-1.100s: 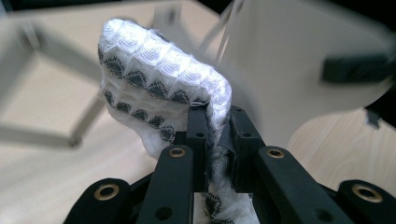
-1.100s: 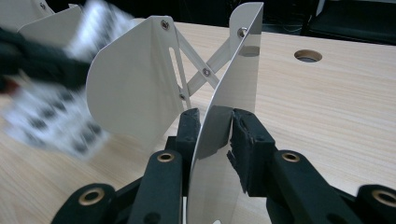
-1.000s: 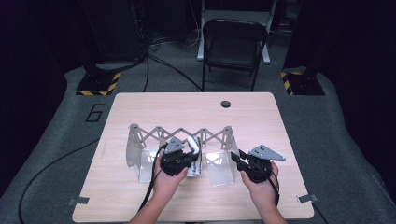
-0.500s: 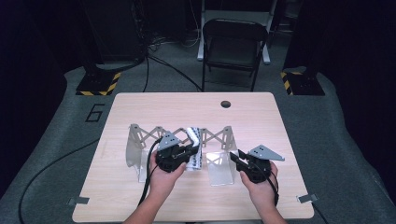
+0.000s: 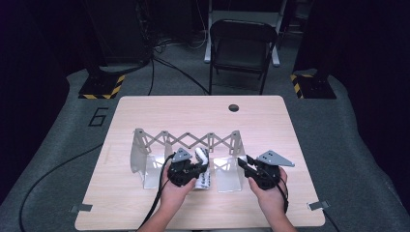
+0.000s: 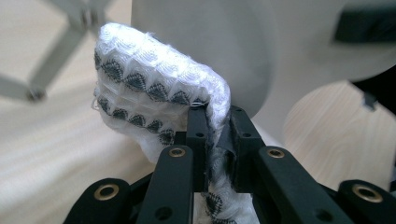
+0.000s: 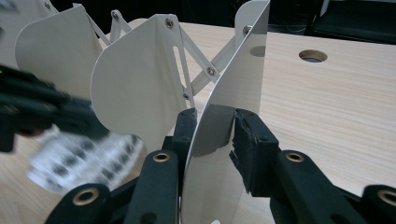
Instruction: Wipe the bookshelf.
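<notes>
A white expanding rack [image 5: 186, 140] with upright plates stands across the middle of the wooden table [image 5: 145, 111]. My left gripper [image 5: 196, 169] is shut on a folded white cloth with a dark pattern [image 5: 202, 166], held between two middle plates. In the left gripper view the cloth [image 6: 154, 84] bulges over the jaws of the left gripper [image 6: 217, 121], with a plate [image 6: 210, 42] right behind. My right gripper [image 5: 244, 164] is at the rack's right end. In the right gripper view, the right gripper [image 7: 214, 126] has its pads pressed on both sides of the end plate [image 7: 233, 84].
A round cable hole [image 5: 234, 107] sits near the table's far edge. Beyond the table stands a black folding chair [image 5: 241, 43]. Yellow-striped stand bases [image 5: 101, 87] and cables lie on the grey floor. In the right gripper view the blurred left gripper [image 7: 42, 112] crosses at the left.
The left gripper has shifted with the cloth by the middle plates, first away from the person, then back nearer. The right gripper has stayed on the end plate.
</notes>
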A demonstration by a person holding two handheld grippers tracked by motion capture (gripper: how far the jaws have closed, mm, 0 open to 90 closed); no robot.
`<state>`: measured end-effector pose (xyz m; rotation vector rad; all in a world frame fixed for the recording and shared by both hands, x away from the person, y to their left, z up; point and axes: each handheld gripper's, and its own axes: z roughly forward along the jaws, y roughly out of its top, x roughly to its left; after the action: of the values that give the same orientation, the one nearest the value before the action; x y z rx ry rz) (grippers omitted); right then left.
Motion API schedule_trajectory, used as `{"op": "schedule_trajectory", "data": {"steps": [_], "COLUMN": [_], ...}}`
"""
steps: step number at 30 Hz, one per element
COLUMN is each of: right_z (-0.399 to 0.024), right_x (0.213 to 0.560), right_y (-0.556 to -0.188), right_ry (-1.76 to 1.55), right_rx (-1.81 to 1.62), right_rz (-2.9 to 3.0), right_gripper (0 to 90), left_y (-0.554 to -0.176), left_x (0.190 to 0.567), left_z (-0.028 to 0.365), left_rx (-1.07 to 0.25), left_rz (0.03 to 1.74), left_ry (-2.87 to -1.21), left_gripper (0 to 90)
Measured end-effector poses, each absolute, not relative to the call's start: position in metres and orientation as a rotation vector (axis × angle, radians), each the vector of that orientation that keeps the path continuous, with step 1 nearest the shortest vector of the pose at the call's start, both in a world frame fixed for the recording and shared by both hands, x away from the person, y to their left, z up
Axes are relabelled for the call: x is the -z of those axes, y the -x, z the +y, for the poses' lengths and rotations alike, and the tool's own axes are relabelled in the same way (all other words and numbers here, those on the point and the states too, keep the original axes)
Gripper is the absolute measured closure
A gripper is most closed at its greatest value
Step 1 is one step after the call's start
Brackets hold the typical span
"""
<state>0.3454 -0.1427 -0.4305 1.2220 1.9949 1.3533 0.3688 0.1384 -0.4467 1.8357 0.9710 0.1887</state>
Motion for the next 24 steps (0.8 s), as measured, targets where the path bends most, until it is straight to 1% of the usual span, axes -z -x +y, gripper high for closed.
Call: {"op": "schedule_trajectory", "data": {"steps": [1,3,4,5,7,9,11,12,15,19,24], "right_z": [-0.143,-0.143,-0.142,-0.142,-0.142,-0.141,-0.140,-0.140,-0.141,-0.140,-0.141], "right_x": [0.430,0.431,0.431,0.431,0.431,0.432,0.433,0.433,0.433,0.434,0.434], "right_y": [-0.345,-0.345,-0.345,-0.345,-0.346,-0.346,-0.346,-0.346,-0.346,-0.346,-0.347], "right_ry": [-1.222,-1.222,-1.221,-1.221,-1.220,-1.220,-1.223,-1.223,-1.222,-1.220,-1.214], "right_rx": [-1.353,-1.354,-1.352,-1.352,-1.353,-1.349,-1.347,-1.347,-1.349,-1.351,-1.348], "right_rz": [1.995,1.996,1.999,1.999,1.997,2.006,2.007,2.007,2.008,2.012,2.013], "right_gripper": [70.4,70.2,70.1,70.1,69.8,69.0,68.8,68.8,68.8,68.8,68.8], "left_y": [-0.369,-0.363,-0.357,-0.357,-0.354,-0.357,-0.363,-0.363,-0.368,-0.373,-0.373], "left_x": [0.447,0.420,0.400,0.400,0.384,0.383,0.400,0.400,0.426,0.454,0.485], "left_z": [0.138,0.142,0.145,0.145,0.147,0.148,0.146,0.146,0.145,0.143,0.138], "left_rx": [-0.189,-0.220,-0.262,-0.262,-0.281,-0.258,-0.250,-0.250,-0.234,-0.247,-0.249], "left_rz": [0.971,0.920,0.871,0.871,0.844,0.851,0.900,0.900,0.952,0.999,1.033], "left_ry": [-1.836,-1.792,-1.770,-1.770,-1.757,-1.753,-1.773,-1.773,-1.792,-1.820,-1.920], "left_gripper": [81.1,81.0,81.0,81.0,81.0,81.0,81.0,81.0,81.0,81.0,81.0]}}
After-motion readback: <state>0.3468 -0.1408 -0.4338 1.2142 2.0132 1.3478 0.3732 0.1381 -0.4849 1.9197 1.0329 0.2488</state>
